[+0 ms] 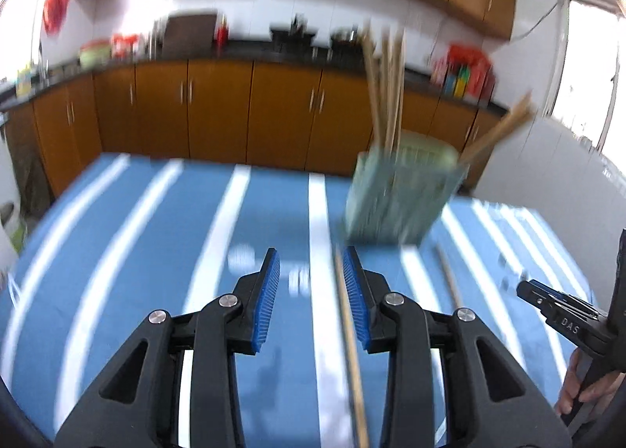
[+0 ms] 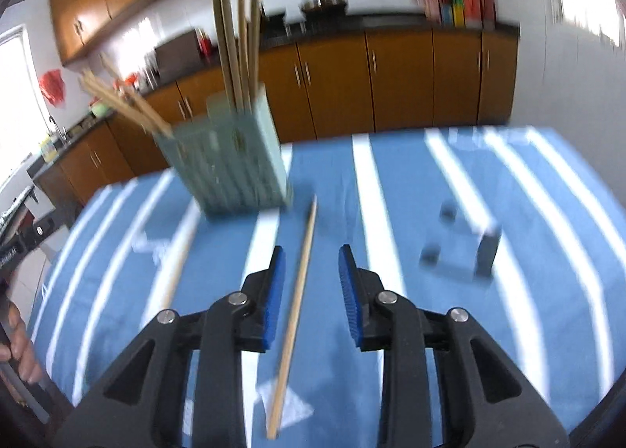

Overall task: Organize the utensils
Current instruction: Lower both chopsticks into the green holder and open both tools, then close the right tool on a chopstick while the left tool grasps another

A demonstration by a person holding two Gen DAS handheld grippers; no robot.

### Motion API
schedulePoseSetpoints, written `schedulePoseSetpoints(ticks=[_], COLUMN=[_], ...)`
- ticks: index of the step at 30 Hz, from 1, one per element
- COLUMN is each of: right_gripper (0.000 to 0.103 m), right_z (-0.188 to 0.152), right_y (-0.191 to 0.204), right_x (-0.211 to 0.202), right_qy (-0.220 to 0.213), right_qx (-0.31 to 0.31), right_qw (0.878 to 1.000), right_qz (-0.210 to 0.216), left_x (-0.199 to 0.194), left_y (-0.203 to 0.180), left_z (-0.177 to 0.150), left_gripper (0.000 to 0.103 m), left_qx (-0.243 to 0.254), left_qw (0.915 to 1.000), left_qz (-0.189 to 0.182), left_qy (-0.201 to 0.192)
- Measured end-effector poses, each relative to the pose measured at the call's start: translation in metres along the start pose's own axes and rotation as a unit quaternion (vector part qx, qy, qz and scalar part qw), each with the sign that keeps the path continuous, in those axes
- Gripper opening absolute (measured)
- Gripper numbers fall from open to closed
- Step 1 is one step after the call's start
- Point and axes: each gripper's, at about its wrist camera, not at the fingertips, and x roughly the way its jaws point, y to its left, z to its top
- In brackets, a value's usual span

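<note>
A pale green slotted holder stands on the blue-and-white striped cloth with several wooden chopsticks upright and leaning in it. Two loose chopsticks lie on the cloth in front of it. My left gripper is open above one chopstick, which runs close along its right pad without being pinched. My right gripper is open too, and the other chopstick lies on the cloth between its pads, untouched. Both views are blurred.
In the left wrist view the right gripper and a hand show at the right edge. A small dark blurred object sits on the cloth to the right. Brown kitchen cabinets and a cluttered counter stand beyond the table's far edge.
</note>
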Motion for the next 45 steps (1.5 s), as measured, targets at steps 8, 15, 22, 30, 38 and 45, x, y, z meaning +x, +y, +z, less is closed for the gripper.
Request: schedulePoseSetpoints(ticks=[8, 15, 22, 30, 38, 45], right_gripper=[0.029, 0.029, 0.029, 0.016, 0.008, 0.008], right_z=[-0.042, -0.049, -0.053, -0.055, -0.042, -0.014], right_y=[0.022, 0.026, 0.028, 0.032, 0.021, 0.0], right_x=[0.023, 0.026, 0.03, 0.031, 0.038, 0.06], right_qy=[0.043, 0.046, 0.049, 0.045, 0.055, 0.057], right_qx=[-0.02, -0.029, -0.038, -0.048, -0.041, -0.031], right_qw=[0.999, 0.998, 0.998, 0.997, 0.996, 0.995], right_qz=[-0.003, -0.013, -0.02, -0.042, -0.057, -0.077], left_x=[0.016, 0.02, 0.029, 0.034, 0.051, 0.08], left_y=[-0.015, -0.032, -0.041, -0.047, -0.025, 0.008], left_z=[-0.06, -0.082, -0.091, -0.095, -0.072, -0.043], left_gripper=[0.034, 0.034, 0.034, 0.009, 0.007, 0.007], left_qx=[0.004, 0.026, 0.045, 0.052, 0.035, 0.028], left_qw=[0.9982, 0.9963, 0.9934, 0.992, 0.9895, 0.9882], left_qz=[-0.014, -0.022, -0.002, 0.02, 0.042, 0.074], left_qy=[0.058, 0.079, 0.105, 0.114, 0.134, 0.131])
